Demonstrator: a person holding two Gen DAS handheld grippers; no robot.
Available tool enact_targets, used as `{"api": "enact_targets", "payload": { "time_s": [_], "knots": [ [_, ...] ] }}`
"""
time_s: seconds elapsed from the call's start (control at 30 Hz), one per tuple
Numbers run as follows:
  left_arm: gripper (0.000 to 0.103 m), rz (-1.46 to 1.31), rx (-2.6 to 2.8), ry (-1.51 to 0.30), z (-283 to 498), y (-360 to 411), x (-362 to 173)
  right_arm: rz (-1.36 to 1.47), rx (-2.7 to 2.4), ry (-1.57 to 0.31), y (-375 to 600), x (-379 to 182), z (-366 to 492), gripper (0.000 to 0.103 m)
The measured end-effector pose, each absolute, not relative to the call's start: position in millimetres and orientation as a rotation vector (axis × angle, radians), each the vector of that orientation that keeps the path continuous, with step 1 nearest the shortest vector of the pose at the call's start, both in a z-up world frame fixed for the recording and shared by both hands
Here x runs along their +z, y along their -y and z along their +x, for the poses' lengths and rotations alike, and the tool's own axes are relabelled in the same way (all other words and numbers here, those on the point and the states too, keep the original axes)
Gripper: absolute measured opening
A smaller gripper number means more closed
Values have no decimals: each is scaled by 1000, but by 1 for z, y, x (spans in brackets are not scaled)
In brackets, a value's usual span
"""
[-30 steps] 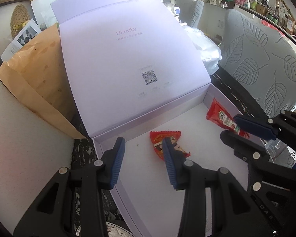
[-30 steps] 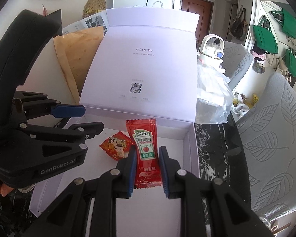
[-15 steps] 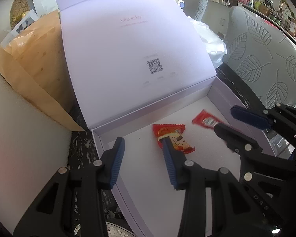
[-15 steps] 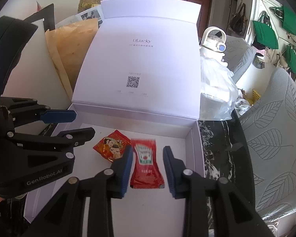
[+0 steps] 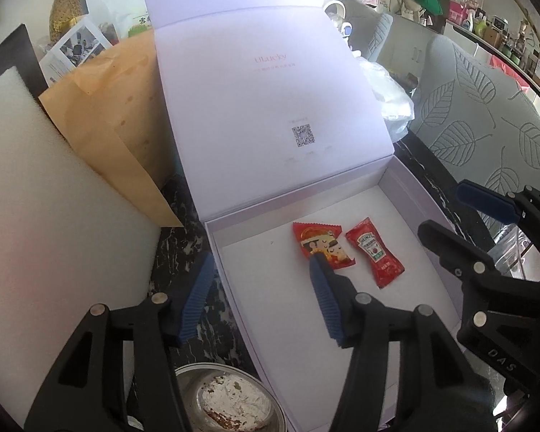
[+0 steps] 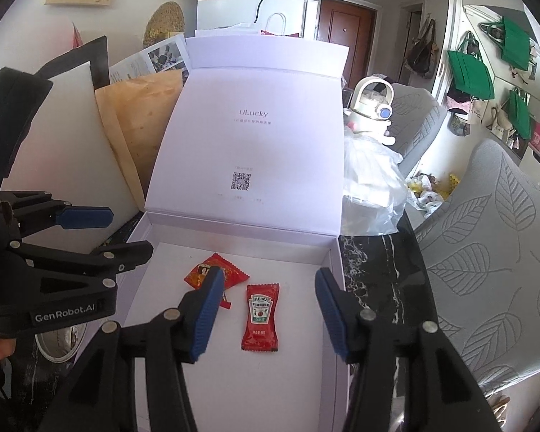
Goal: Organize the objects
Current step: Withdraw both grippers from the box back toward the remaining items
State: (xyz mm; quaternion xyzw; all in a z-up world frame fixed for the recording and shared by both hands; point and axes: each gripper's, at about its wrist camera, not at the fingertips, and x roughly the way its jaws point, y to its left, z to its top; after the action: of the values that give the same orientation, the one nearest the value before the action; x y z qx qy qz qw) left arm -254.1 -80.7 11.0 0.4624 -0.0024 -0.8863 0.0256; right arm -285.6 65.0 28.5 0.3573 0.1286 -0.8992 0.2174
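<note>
A pale lilac box [image 5: 406,194] sits on a dark marbled surface [image 6: 381,273], its lid [image 6: 255,136] propped upright. Above it, the left hand-held gripper [image 5: 261,293] and right hand-held gripper [image 6: 266,315] hover with jaws opening, nothing between the pads. On the box floor lie 2 packets side by side: a red snack packet [image 5: 322,244] and a ketchup sachet [image 6: 261,316].

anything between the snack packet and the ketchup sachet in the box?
Nothing: only a narrow strip of bare white box floor separates the snack packet from the ketchup sachet. Clearest in the left wrist view.
</note>
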Motion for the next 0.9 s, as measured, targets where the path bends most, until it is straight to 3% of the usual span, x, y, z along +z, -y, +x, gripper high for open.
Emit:
{"api": "enact_targets", "payload": {
  "time_s": [0.67, 0.9],
  "knots": [
    [68, 1251, -2814, 29, -190, 72, 76, 878, -2578, -363, -81, 91, -223, 54],
    [73, 1199, -2831, 28, -165, 69, 93, 834, -2602, -361, -90, 108, -196, 59]
  ]
}}
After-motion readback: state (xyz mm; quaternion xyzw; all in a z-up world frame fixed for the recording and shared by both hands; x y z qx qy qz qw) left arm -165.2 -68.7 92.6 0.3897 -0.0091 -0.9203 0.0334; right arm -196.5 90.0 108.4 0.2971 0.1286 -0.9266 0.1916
